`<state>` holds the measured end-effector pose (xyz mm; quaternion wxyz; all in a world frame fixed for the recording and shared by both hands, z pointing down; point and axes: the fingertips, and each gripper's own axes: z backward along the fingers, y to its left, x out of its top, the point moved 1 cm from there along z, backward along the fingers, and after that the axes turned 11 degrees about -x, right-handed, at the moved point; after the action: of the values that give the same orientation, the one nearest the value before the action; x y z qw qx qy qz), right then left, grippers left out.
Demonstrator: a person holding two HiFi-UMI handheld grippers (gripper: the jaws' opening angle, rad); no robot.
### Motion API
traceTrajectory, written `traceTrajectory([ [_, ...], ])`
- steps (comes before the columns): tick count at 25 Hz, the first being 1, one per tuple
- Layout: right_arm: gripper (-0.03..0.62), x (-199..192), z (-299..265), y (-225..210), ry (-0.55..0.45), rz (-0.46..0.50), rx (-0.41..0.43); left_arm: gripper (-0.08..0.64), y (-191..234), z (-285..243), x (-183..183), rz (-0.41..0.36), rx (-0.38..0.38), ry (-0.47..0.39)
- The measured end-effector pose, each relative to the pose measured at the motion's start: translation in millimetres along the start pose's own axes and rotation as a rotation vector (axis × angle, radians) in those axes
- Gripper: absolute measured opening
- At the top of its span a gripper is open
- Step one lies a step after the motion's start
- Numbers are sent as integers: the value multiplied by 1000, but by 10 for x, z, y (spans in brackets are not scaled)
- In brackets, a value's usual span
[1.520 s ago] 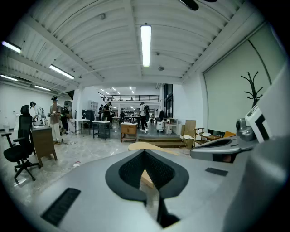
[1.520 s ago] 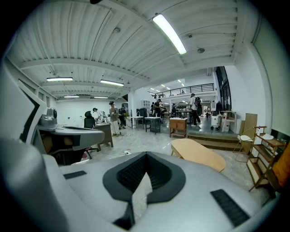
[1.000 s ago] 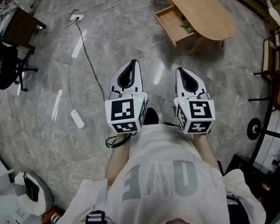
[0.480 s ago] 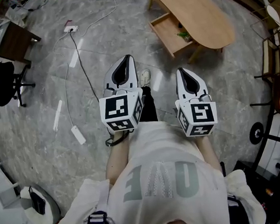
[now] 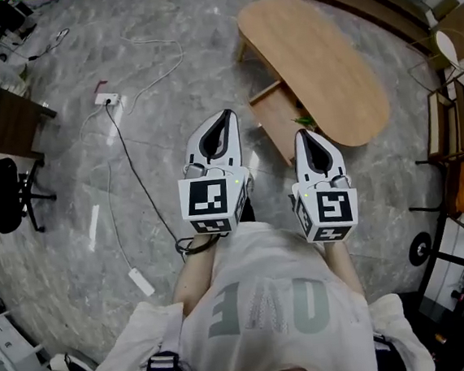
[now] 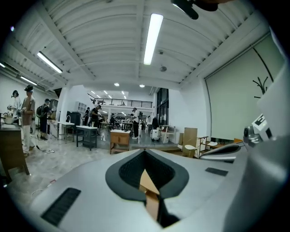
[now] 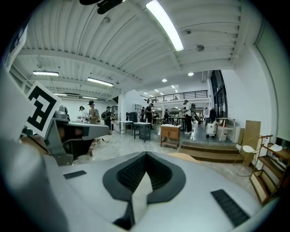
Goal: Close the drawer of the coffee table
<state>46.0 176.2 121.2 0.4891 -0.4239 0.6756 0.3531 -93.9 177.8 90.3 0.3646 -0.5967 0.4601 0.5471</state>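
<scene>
Head view is showing a person holding the left gripper [image 5: 224, 118] and the right gripper [image 5: 304, 138] side by side in front of their body. The coffee table [image 5: 318, 58] is standing on the grey floor [image 5: 76, 261] ahead of them. Its drawer [image 5: 274, 118] is sticking out from the table's side, open, with something small and green [image 5: 302, 121] lying inside. The drawer is showing between the two grippers, close to the right one's tip.

Left gripper view is showing its fingers [image 6: 124, 174] clenched together with nothing in them. Right gripper view is showing the same: fingers [image 7: 124, 176] clenched and holding nothing. A white cable [image 5: 155, 70] and a power strip [image 5: 107, 99] are lying on the floor to the left.
</scene>
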Motion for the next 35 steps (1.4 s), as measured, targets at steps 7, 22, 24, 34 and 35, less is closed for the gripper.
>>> traceTrajectory([
  [7,6,419,-1082,-126,-1,-48,-50,9,700,-915,270,0,-48,24],
  [22,6,425,-1899,-546,38,-98,29,9,800,-1810,181,11,1,80],
  [24,6,383,-2021,-538,66,-85,81,9,780,-1933,142,-16,-14,85],
  [34,189,-1074,-3132,-242,320,33,320,9,1113,-2530,-1141,38,57,101],
  [35,189,-1373,-3245,-174,357,51,317,9,1185,-2532,-1379,57,69,124],
])
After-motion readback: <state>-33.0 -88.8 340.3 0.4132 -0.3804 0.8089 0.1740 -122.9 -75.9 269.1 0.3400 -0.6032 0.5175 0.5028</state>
